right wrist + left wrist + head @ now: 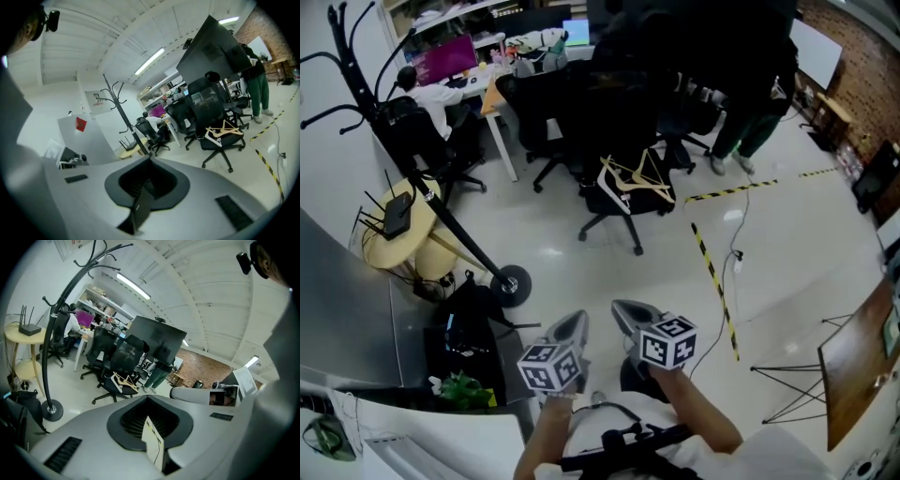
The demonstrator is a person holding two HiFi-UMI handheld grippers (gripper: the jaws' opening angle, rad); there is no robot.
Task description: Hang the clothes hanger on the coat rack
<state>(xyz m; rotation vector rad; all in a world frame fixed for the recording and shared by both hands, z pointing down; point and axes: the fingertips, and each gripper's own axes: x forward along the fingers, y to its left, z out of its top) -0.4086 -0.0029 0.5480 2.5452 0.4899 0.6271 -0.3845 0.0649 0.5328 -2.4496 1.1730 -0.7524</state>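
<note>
Several pale, wood-toned clothes hangers [636,180] lie heaped on a black chair [602,201]; left tongs [574,323] and right tongs [630,311] closed, empty.

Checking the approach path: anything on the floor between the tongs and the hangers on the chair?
Mostly bare floor in the head view; only the chair's wheeled base stands before the hangers. Striped tape lies aside.

Side by side at the person's chest, the left gripper [570,325] and right gripper [630,313] point forward and slightly down, each with its jaws closed together, forearms [705,414] bent behind.
</note>
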